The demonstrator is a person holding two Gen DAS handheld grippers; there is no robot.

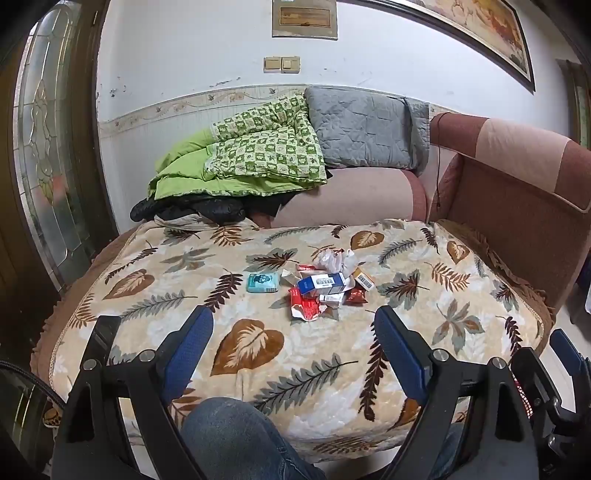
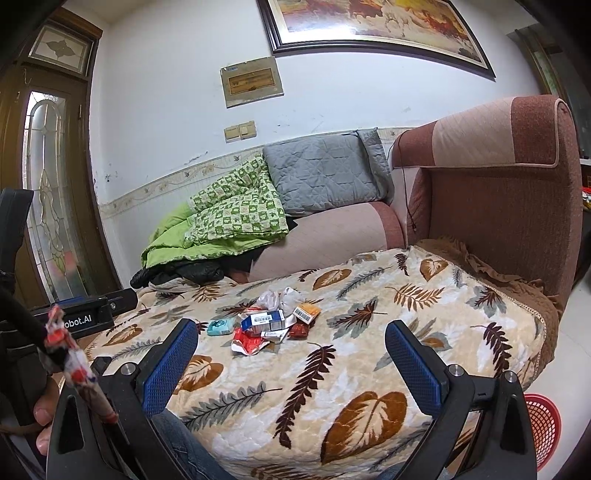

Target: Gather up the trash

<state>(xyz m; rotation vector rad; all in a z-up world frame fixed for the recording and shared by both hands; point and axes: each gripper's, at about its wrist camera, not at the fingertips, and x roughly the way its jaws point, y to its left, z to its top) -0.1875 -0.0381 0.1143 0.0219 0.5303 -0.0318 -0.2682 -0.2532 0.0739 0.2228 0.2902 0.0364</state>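
Nearest: denim-clad knee [image 1: 236, 435] at lower edge, between left gripper [image 1: 293, 317] fingers. Blue-padded jaws spread wide, nothing held. Right gripper [image 2: 291, 330] likewise spread wide, empty.

Right wrist view only: hand [image 2: 44, 417] at lower left edge; cable wrapped in red-and-white tape [image 2: 74, 365] crossing in front of left finger; black housing of the other tool lettered "obot.AI" [image 2: 79, 319], first letters cut off; red mesh basket [image 2: 541, 424] on floor at lower right, beside cushion edge. Left wrist view shows only a sliver of red behind right-hand tool body.

Mid-distance: leaf-print blanket [image 1: 258, 339] over cushion. Trash pile [image 1: 325, 284] lying on it, ahead of both grippers, apart from both. Contents: blue-and-white box with barcode [image 1: 323, 283], torn red wrapper [image 1: 304, 306], orange box with barcode [image 1: 364, 279], crumpled white tissue [image 1: 338, 260], dark red foil packet [image 1: 357, 296]. Teal packet [image 1: 262, 283] just left of pile, separate. Printing on boxes too small to read.

Far: green checked quilt [image 1: 266, 147] over black jacket [image 1: 192, 212], grey pillow [image 1: 364, 125], reddish sofa arm [image 1: 517, 184], wall switches [image 1: 281, 64], framed picture [image 2: 369, 26], glazed wooden door [image 1: 48, 147].
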